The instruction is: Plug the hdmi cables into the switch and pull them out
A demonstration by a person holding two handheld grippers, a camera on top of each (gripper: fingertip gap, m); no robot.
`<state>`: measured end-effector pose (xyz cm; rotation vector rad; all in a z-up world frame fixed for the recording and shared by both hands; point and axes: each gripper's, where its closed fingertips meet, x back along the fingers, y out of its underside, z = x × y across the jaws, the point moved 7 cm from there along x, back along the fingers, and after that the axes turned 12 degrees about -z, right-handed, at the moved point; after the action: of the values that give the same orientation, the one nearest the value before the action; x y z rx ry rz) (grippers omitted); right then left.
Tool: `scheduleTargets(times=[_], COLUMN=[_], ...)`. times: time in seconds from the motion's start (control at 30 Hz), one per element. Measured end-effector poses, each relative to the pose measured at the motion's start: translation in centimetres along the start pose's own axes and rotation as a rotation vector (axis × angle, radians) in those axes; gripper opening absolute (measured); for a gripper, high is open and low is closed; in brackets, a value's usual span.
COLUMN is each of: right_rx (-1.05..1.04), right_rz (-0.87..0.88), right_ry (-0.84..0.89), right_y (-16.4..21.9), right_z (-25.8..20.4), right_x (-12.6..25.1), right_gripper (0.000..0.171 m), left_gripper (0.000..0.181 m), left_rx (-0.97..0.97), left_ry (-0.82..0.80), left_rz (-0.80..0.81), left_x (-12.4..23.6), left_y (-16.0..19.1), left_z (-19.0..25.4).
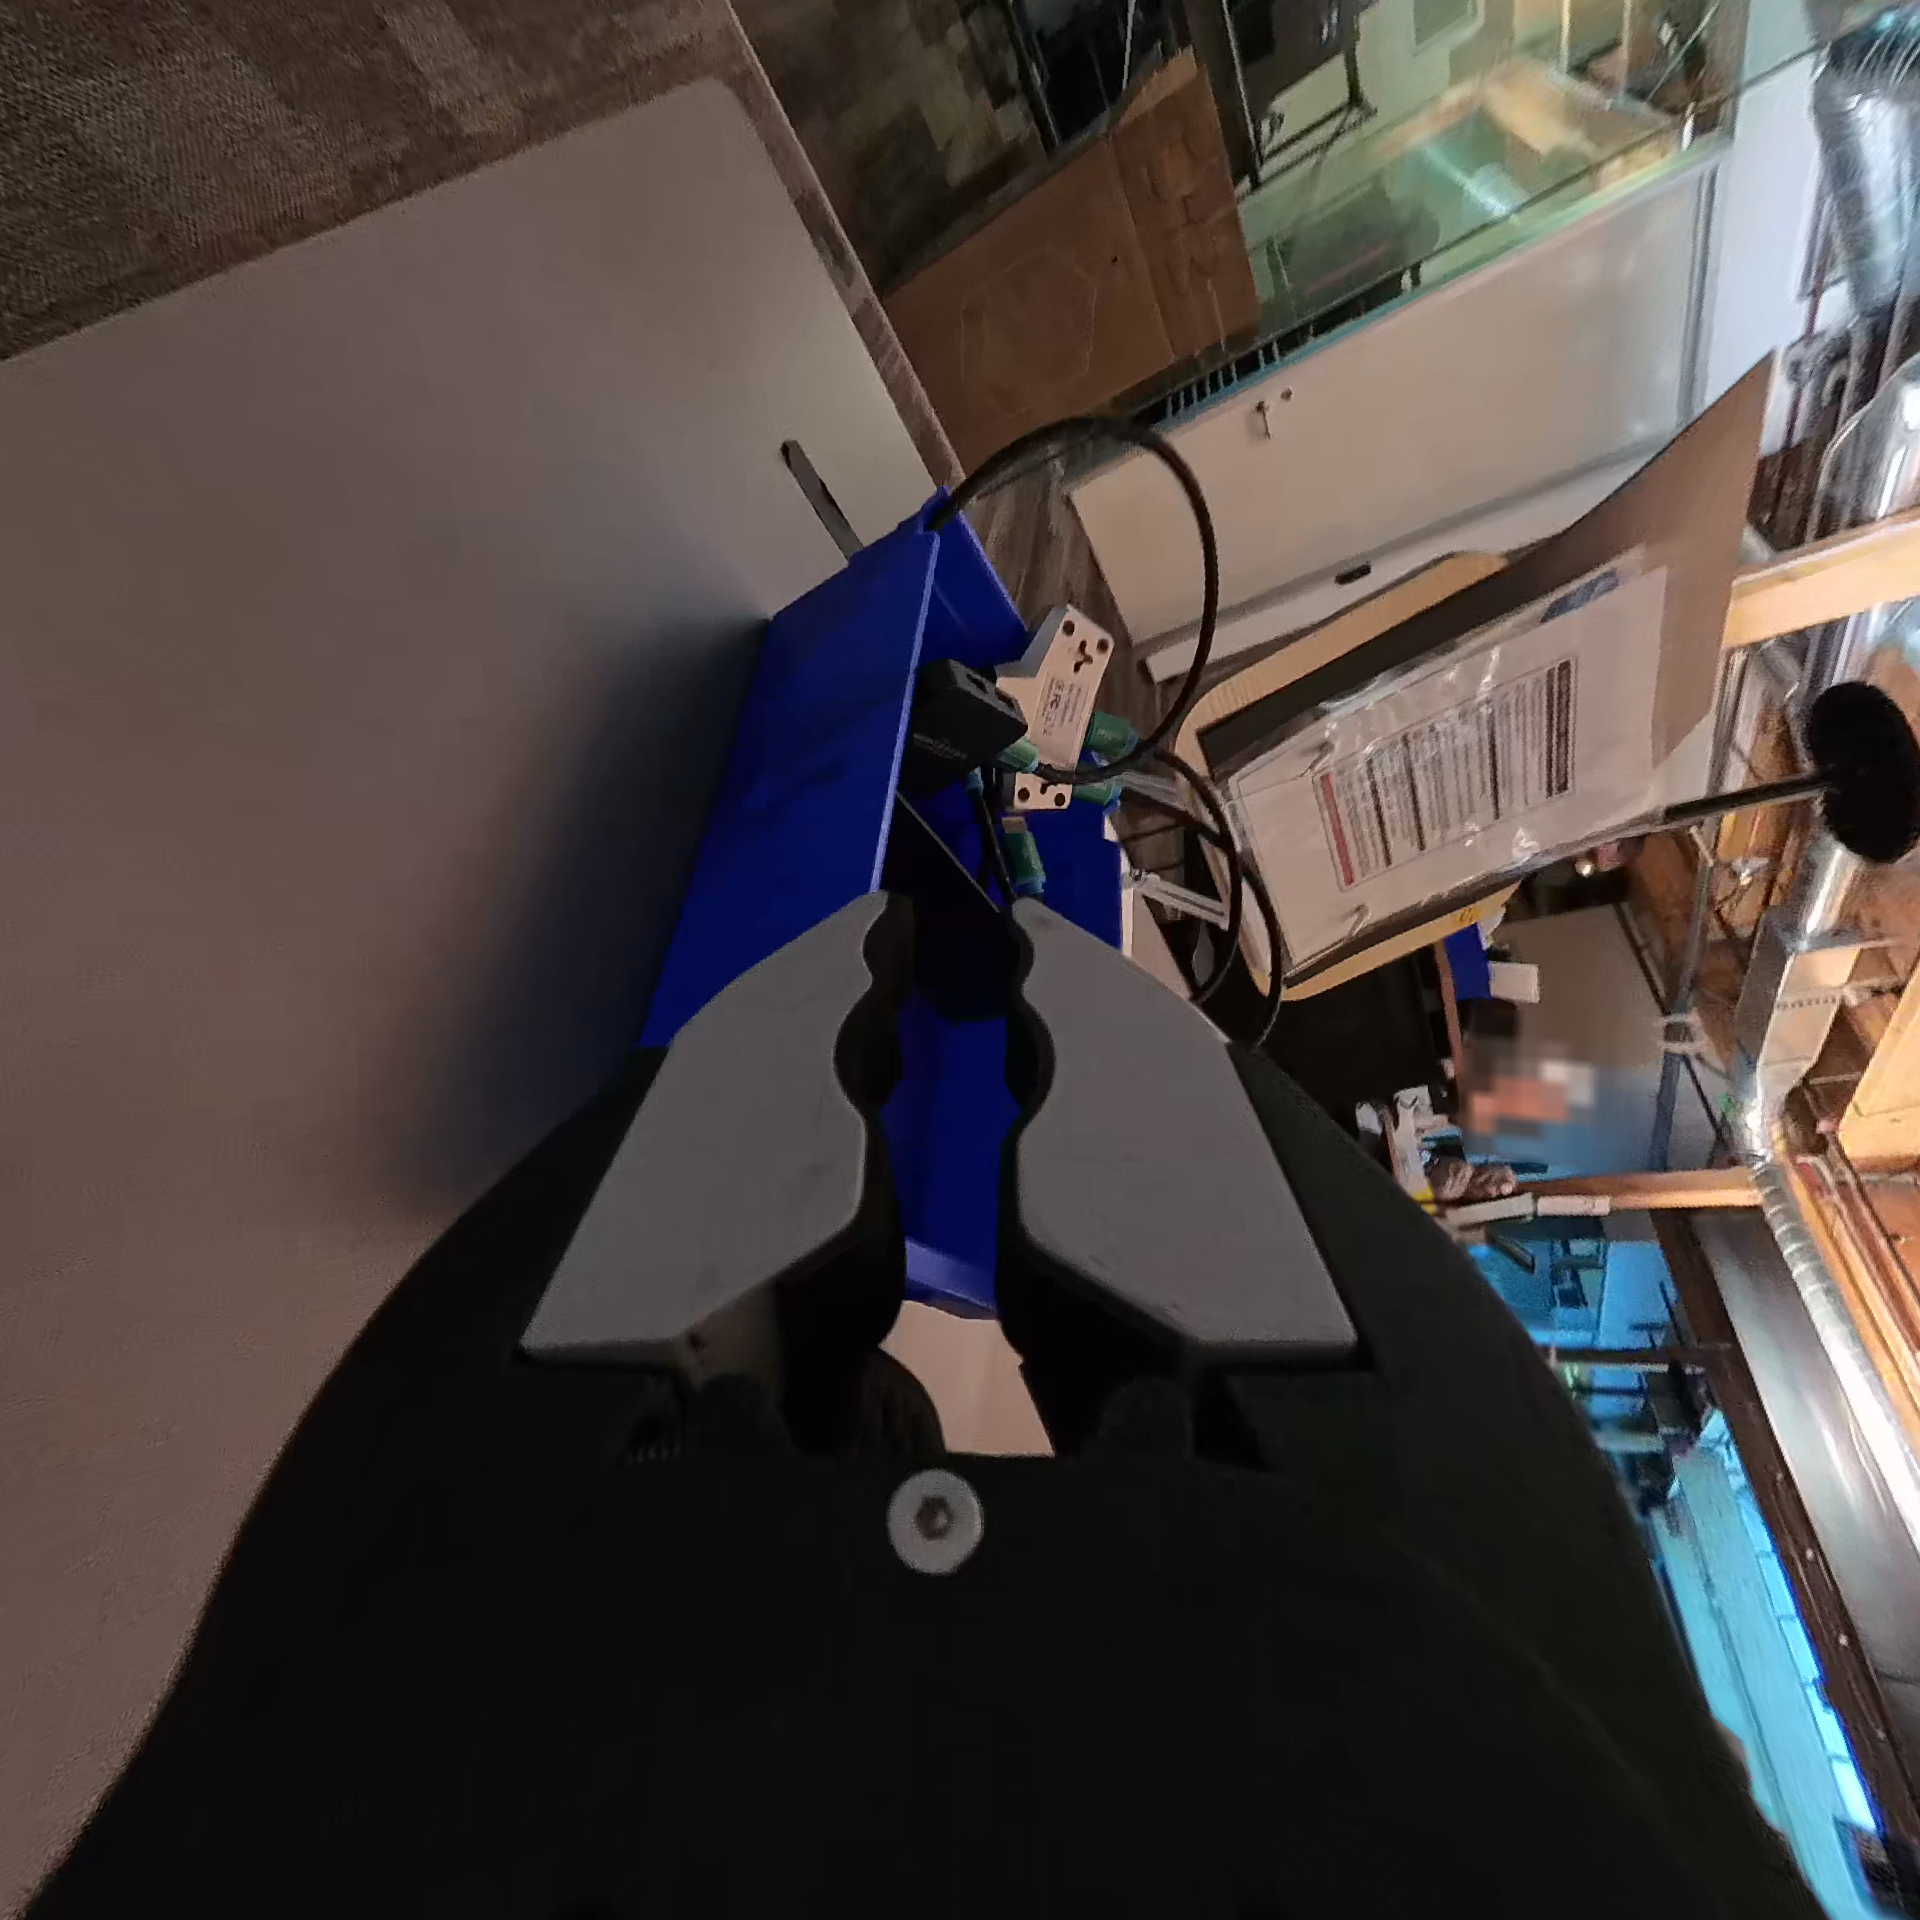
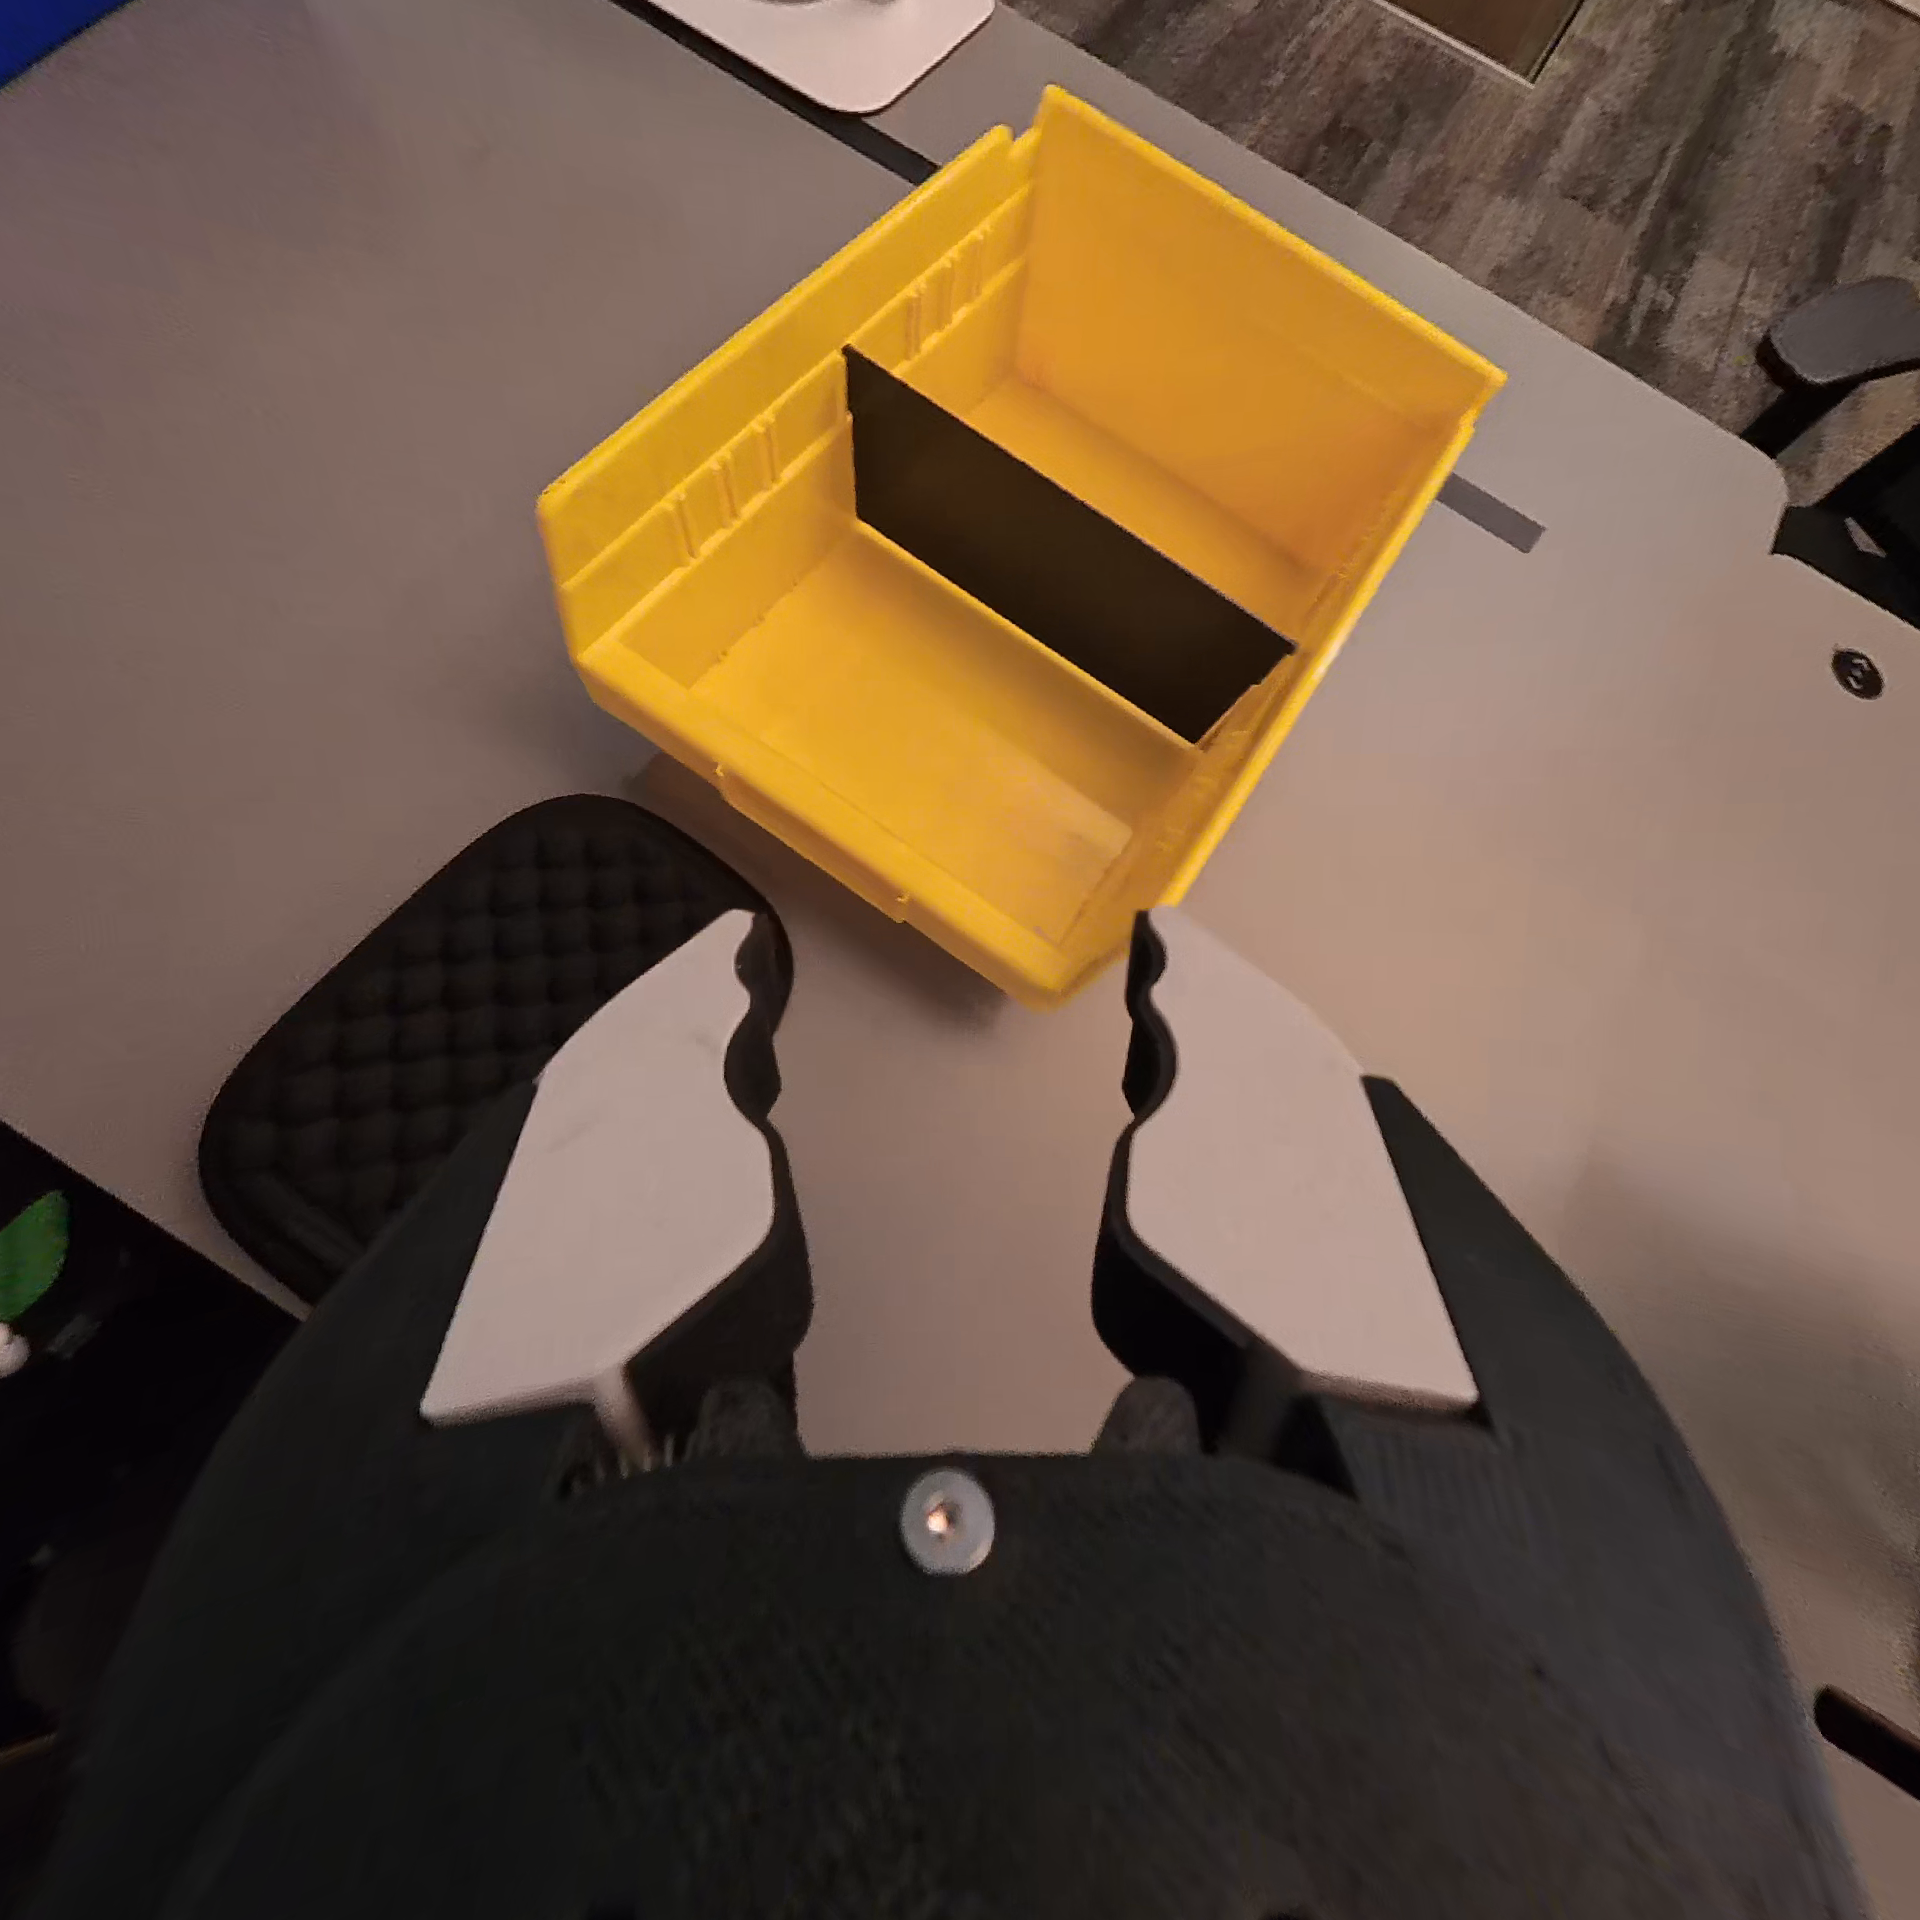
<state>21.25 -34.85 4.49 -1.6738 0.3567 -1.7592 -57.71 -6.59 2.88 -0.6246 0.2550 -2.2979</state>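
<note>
So the left tongs (image 1: pixel 948 914) are narrowed onto something dark at the rim of a blue bin (image 1: pixel 831 707) on the desk (image 1: pixel 364 623), but I can't tell what it is or if they're really gripping it. Just past their tips there's a black switch (image 1: pixel 961 712), white adapters and black cables (image 1: pixel 1195 582) with green plugs in the bin. Right tongs (image 2: pixel 958 935) are spread wide with nothing in them, and a yellow bin (image 2: pixel 1195 312) with a black divider (image 2: pixel 1049 540) sits right ahead of them.
</note>
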Motion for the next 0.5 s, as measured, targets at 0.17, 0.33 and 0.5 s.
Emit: scheduleTargets(times=[0.17, 0.33, 0.5], right_rx=[0.041, 0.013, 0.013], right_rz=[0.022, 0.090, 0.106], right_ry=[-0.043, -0.024, -0.030], right_y=[-0.1, 0.0, 0.7], right_z=[0.0, 2.1, 3.2], right_x=[-1.4, -1.5, -0.8], right_gripper=[0.066, 0.065, 0.063], left_gripper=[0.014, 0.014, 0.014], left_rx=[0.026, 0.009, 0.001], left_ry=[-0.011, -0.025, -0.026], left_rz=[0.038, 0.104, 0.114], left_x=[1.7, 3.6, 4.7], left_y=[1.5, 1.9, 2.4], left_z=[0.2, 1.5, 1.9])
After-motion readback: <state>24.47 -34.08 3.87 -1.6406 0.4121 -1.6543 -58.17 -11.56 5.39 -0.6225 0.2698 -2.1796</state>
